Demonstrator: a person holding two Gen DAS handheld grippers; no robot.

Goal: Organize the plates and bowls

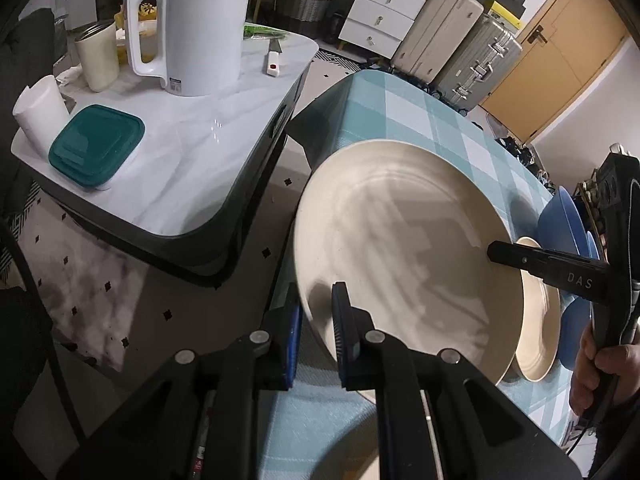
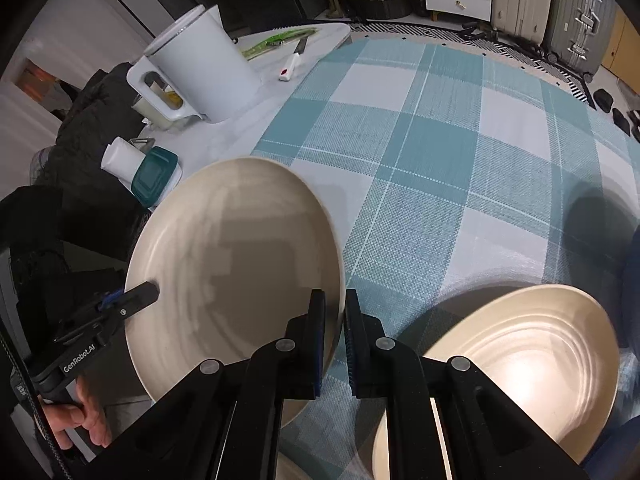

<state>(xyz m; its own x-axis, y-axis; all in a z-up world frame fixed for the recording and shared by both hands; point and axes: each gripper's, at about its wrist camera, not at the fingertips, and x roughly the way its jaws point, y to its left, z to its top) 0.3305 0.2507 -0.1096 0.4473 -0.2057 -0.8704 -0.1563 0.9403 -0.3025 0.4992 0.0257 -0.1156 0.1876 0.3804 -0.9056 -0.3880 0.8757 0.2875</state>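
A large cream plate (image 1: 400, 248) (image 2: 240, 260) hangs over the left edge of the checked table, gripped at two opposite rims. My left gripper (image 1: 316, 296) is shut on its near-left rim, and it shows in the right wrist view as a black finger on the plate's left edge (image 2: 154, 292). My right gripper (image 2: 334, 300) is shut on the right rim, and its fingertip (image 1: 496, 254) lies on that rim in the left wrist view. A second cream plate (image 2: 520, 368) (image 1: 538, 320) rests on the cloth at the right. Blue bowls (image 1: 560, 216) stand behind it.
The teal and white checked tablecloth (image 2: 440, 140) covers the table. To the left stands a white marble side table (image 1: 192, 152) with a white kettle (image 1: 200, 28), a teal-lidded container (image 1: 96, 144), cups and a knife (image 1: 274, 60). Suitcases (image 1: 472, 52) and a drawer unit line the far wall.
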